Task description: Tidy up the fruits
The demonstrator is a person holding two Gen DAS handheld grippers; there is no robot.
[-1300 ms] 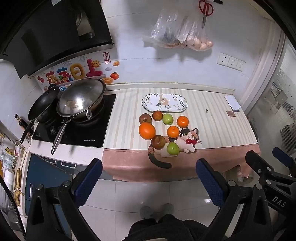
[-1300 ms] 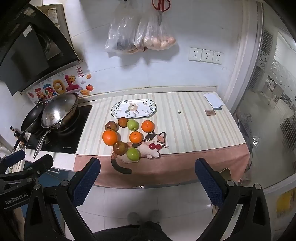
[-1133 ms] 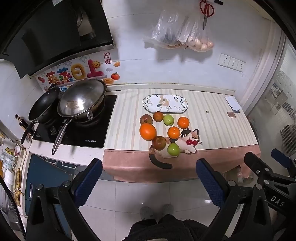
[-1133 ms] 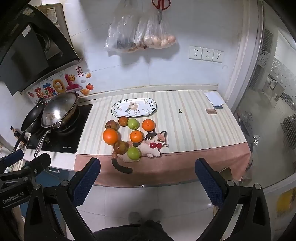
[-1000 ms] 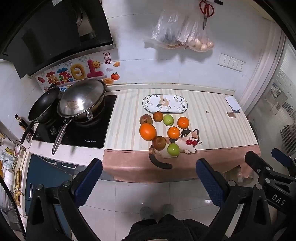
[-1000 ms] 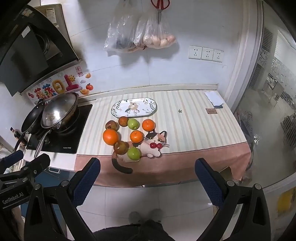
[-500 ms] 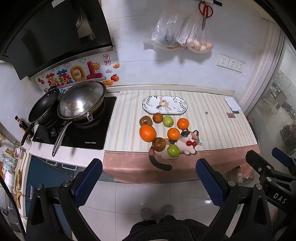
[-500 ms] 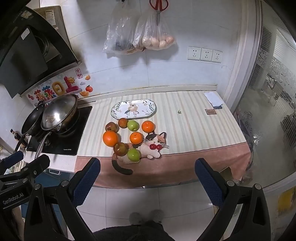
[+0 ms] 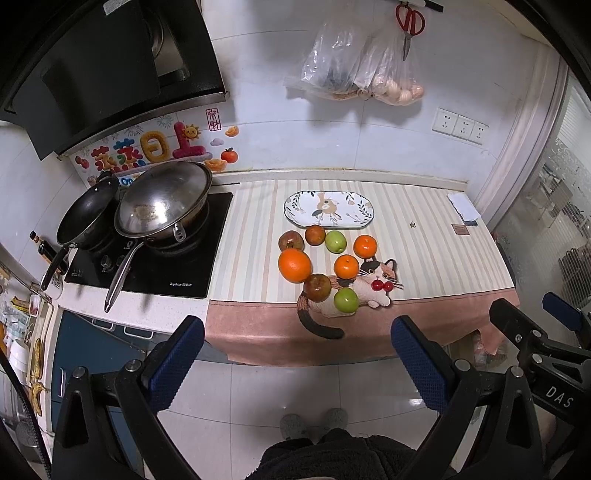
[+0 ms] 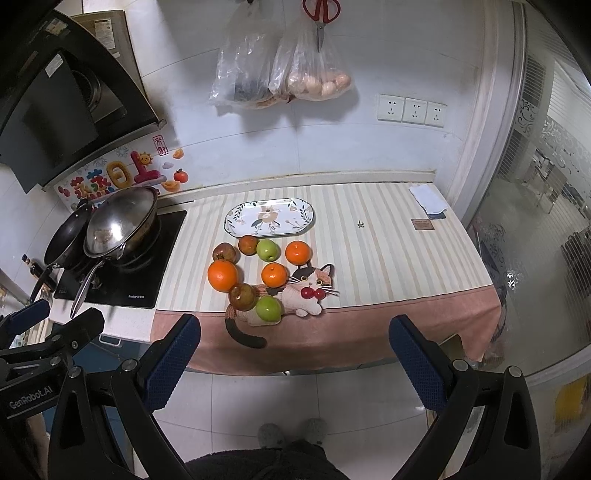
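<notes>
At the far left of the counter a black frying pan (image 9: 86,218) and a steel wok (image 9: 162,199) sit on the dark cooktop (image 9: 147,266), the wok overlapping the pan's rim. Right of the cooktop the striped cloth (image 9: 424,236) carries an oval patterned plate (image 9: 328,209) near the wall, bare of fruit. Just in front of the plate lies the cluster of fruit: a reddish apple (image 9: 291,241), a large orange (image 9: 294,265), a dark brown fruit (image 9: 315,235), a green apple (image 9: 335,241), a second brown fruit (image 9: 317,287), a small orange (image 9: 346,266), a second green apple (image 9: 346,300) and another orange (image 9: 365,246). The second brown fruit and the second green apple rest on a cat-shaped mat (image 9: 373,286), whose tail hangs over the counter's front edge. Farther right a folded white cloth (image 9: 463,207) lies near the counter's end. The left gripper (image 9: 297,356) hangs over the floor in front of the counter, jaws spread wide and holding nothing; the right gripper (image 10: 294,349) is beside it, likewise wide apart and empty, well short of the fruit. On the wall above hang plastic bags (image 10: 280,70) and red scissors (image 10: 321,14).
</notes>
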